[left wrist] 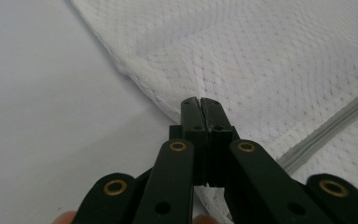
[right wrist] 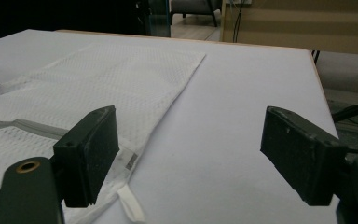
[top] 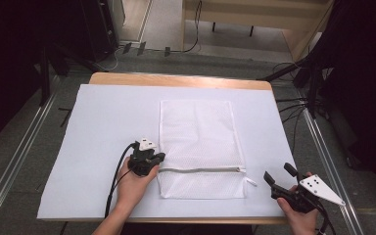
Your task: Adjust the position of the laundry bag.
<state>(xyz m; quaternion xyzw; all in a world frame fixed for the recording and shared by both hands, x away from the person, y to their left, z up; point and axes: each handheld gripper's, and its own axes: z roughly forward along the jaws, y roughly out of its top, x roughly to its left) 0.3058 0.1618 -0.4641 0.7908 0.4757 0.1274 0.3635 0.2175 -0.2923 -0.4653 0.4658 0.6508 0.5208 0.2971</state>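
left gripper view: closed claw (left wrist: 200, 103) pinching white mesh bag (left wrist: 242, 56).

A white rectangular bag of fine, dimpled mesh cloth (top: 199, 142) is laid on a smooth, matt white paper-like sheet (top: 103, 122), beyond which a strip of pale, smooth wooden tabletop (top: 176, 80) is seen at the far edge. A grey zip of ribbed, slightly shiny tape (top: 198, 170) is sewn across the bag. The left gripper (left wrist: 199, 103) and the right gripper (right wrist: 186, 149) are made of matt black plastic with brass-coloured metal rivets, and rough, faintly scuffed pads (right wrist: 98, 144) are carried on the right one.
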